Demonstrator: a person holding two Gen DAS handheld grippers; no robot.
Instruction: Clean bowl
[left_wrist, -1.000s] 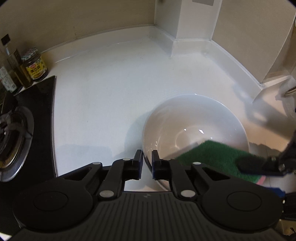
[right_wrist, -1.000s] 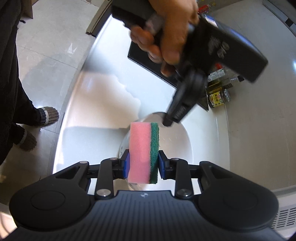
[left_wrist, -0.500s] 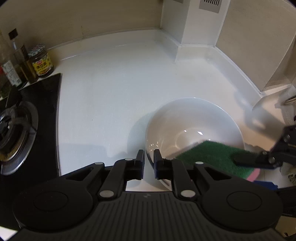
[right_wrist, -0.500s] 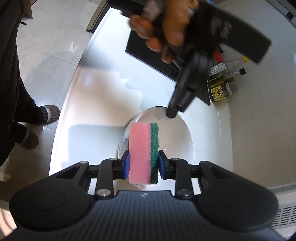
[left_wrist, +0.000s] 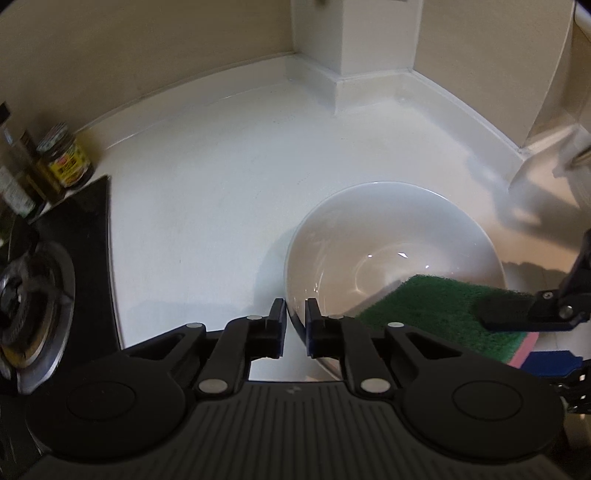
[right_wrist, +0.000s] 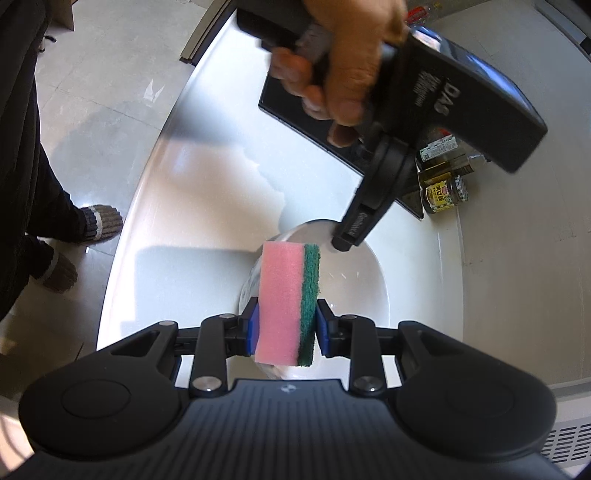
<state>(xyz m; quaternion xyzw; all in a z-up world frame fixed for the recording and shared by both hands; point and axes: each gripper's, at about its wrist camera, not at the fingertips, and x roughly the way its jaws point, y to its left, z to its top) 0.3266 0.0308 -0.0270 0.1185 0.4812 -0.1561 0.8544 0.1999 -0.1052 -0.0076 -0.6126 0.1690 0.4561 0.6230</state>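
At far left we see a steel gas burner (left_wrist: 22, 299) set in a black glass hob (left_wrist: 77, 258), with a yellow-labelled glass jar (left_wrist: 66, 162) among dark bottles behind it. On the white countertop (left_wrist: 221, 166) sits the round white ceramic bowl (left_wrist: 388, 236). Our left gripper (left_wrist: 295, 330) pinches the bowl's near rim, one finger inside, one outside. To the right, our right gripper (right_wrist: 285, 325) is clamped on a pink foam sponge with a green scouring face (right_wrist: 286, 299), held over the bowl, green side down; whether it touches we cannot tell.
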